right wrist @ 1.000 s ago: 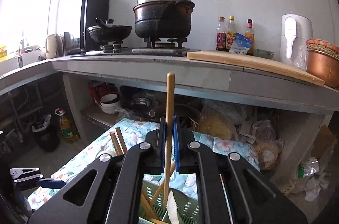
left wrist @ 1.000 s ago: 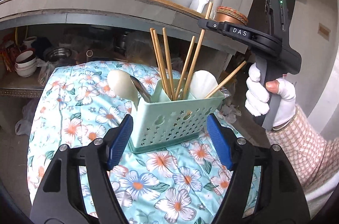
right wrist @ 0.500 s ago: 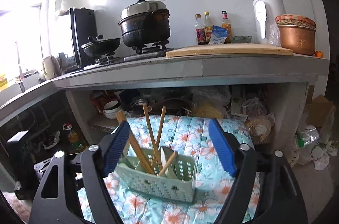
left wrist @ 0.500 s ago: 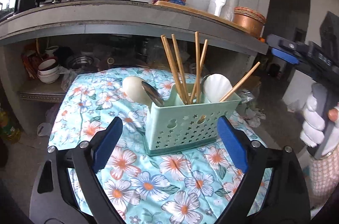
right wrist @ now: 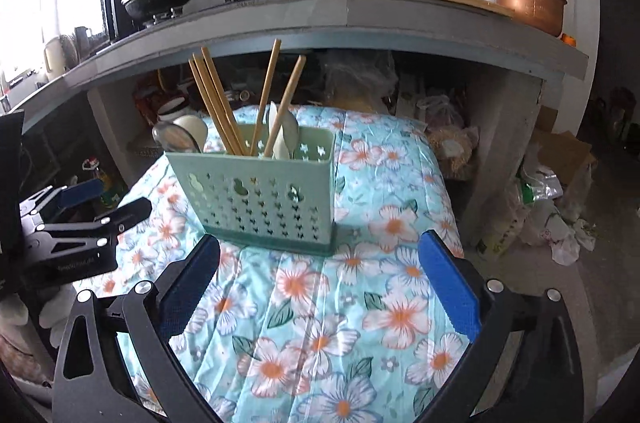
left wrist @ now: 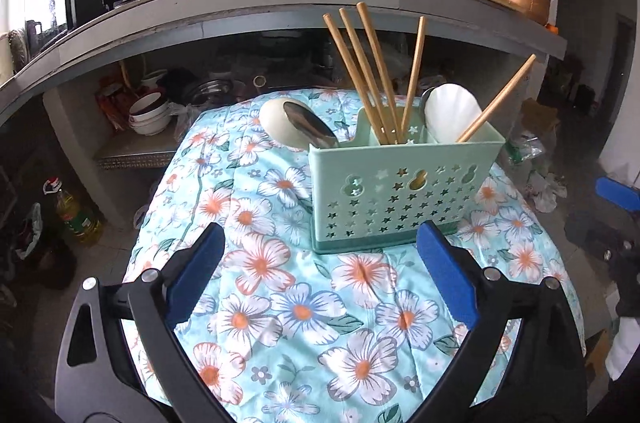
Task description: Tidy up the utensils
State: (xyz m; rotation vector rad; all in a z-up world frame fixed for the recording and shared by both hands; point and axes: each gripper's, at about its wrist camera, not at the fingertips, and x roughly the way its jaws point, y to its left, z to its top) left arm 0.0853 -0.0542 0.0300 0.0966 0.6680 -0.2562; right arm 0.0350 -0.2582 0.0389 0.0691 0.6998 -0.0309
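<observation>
- Our left gripper [left wrist: 320, 263] is spread wide and holds nothing; its jaws are opening.
- Our right gripper [right wrist: 320, 267] is just as wide and bare, jaws opening too.
- The caddy [left wrist: 400, 187] stands upright on the floral cloth [left wrist: 280, 323], just beyond both grippers, with the chopsticks [left wrist: 372, 71] and spoons [left wrist: 304, 127] inside.
- No loose utensil shows on the cloth, so we judge the sorting nearly done.
- To finish well, we back off level, keeping the pads away from the leaning chopsticks.
</observation>
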